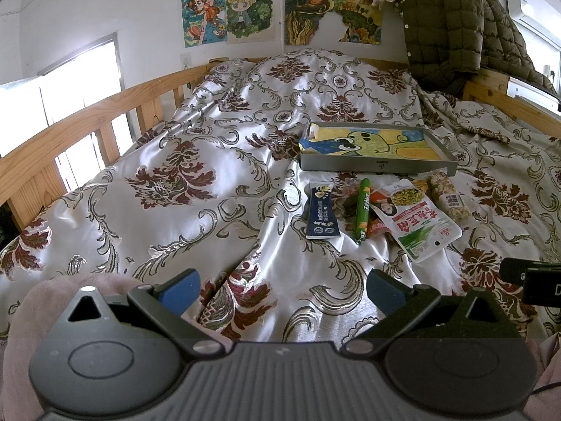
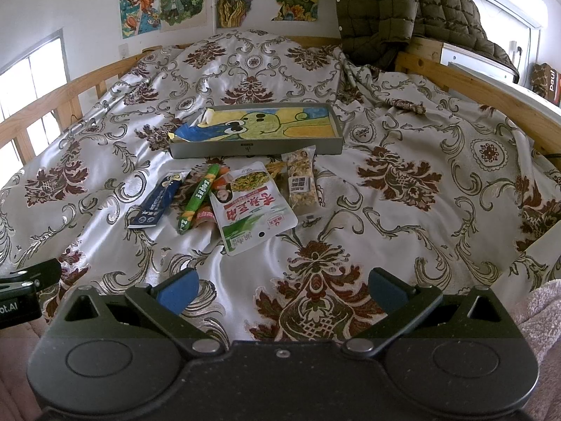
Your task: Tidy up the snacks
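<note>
Several snacks lie in a loose row on the patterned bedspread: a dark blue packet [image 1: 322, 213] [image 2: 157, 200], a green stick [image 1: 362, 207] [image 2: 198, 196], a white-and-green pouch [image 1: 417, 221] [image 2: 253, 207] and a clear-wrapped grain bar [image 1: 450, 198] [image 2: 302, 183]. An orange wrapper peeks from under the pouch. Behind them sits a shallow grey tray [image 1: 378, 166] [image 2: 256, 149] lined with a cartoon drawing. My left gripper [image 1: 283, 289] and right gripper [image 2: 283, 289] both hover open and empty over the bedspread, well short of the snacks.
A wooden bed rail [image 1: 87, 112] runs along the left and another rail [image 2: 491, 87] along the right. An olive quilted jacket [image 1: 452, 24] hangs at the headboard. Drawings [image 2: 175, 0] cover the wall. A pink fleece blanket [image 2: 543, 315] lies near me.
</note>
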The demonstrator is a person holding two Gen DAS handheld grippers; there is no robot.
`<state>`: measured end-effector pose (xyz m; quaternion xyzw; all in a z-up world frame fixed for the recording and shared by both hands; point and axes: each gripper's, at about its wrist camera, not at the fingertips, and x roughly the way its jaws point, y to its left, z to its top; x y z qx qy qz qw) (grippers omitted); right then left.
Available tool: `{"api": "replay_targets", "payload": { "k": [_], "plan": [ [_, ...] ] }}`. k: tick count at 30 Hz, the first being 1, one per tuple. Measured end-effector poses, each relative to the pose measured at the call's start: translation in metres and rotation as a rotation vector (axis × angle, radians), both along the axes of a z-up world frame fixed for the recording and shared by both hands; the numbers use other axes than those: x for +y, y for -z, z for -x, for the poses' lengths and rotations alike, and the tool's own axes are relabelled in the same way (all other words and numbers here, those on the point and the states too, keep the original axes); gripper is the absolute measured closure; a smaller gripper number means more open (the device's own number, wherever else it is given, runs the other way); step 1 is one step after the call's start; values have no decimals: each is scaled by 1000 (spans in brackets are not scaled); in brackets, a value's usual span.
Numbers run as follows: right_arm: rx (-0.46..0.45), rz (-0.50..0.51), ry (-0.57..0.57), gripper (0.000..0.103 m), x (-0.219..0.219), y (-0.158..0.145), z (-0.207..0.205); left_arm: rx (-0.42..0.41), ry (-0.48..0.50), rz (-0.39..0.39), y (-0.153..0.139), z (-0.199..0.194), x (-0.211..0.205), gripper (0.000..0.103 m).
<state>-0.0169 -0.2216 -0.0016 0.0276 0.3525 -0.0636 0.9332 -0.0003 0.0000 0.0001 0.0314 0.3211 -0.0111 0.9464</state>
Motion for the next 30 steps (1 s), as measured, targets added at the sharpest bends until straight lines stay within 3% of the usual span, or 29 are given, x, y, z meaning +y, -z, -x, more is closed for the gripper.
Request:
{"api": "replay_targets", "payload": {
  "k": [21,30],
  "plan": [
    [21,-12,-8,1,2,0,-4,13,-4,-6,-2,-2,0,0],
    [35,-87,23,1,-12,-3,-14,84,6,67,-12,-27,-1,0]
  ]
}}
